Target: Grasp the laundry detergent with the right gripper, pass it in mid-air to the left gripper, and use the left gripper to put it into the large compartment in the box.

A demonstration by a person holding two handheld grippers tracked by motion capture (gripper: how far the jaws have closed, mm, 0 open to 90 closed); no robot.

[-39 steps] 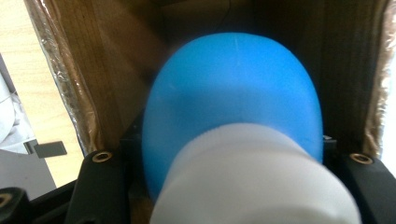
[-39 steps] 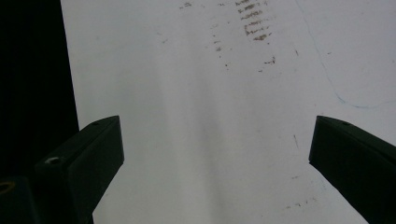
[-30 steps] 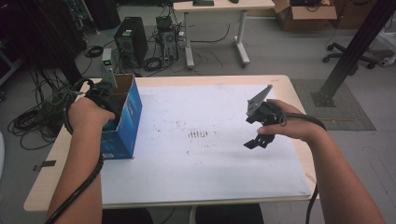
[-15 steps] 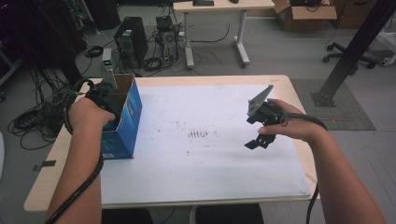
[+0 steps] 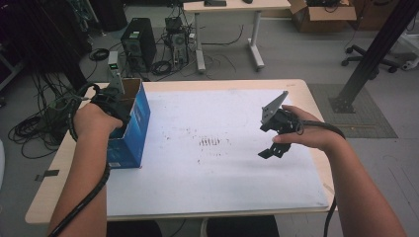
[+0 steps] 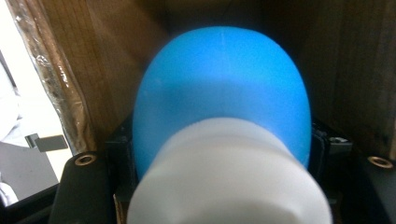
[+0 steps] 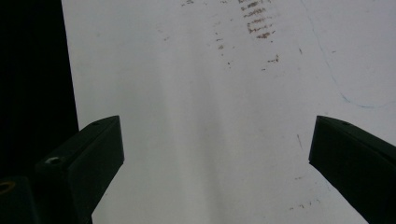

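Two grippers were in use: the left gripper [image 5: 114, 101] reached inside the open blue cardboard box [image 5: 132, 129] at the table's left edge, clenched on a round blue object with a white base [image 6: 223, 135]. The right gripper [image 5: 271, 150] hovered over the white scuffed mat [image 5: 212, 173], jaws spread wide.

From my remote station I see a light wooden worktop [image 5: 306, 89] covered almost wholly by a white sheet [image 5: 217, 182], smudged with dark marks [image 5: 210, 142] near its middle. A blue cardboard box [image 5: 132, 129], open at the top, stands on the left edge of the sheet. The worktop stands on a grey floor [image 5: 296, 54].
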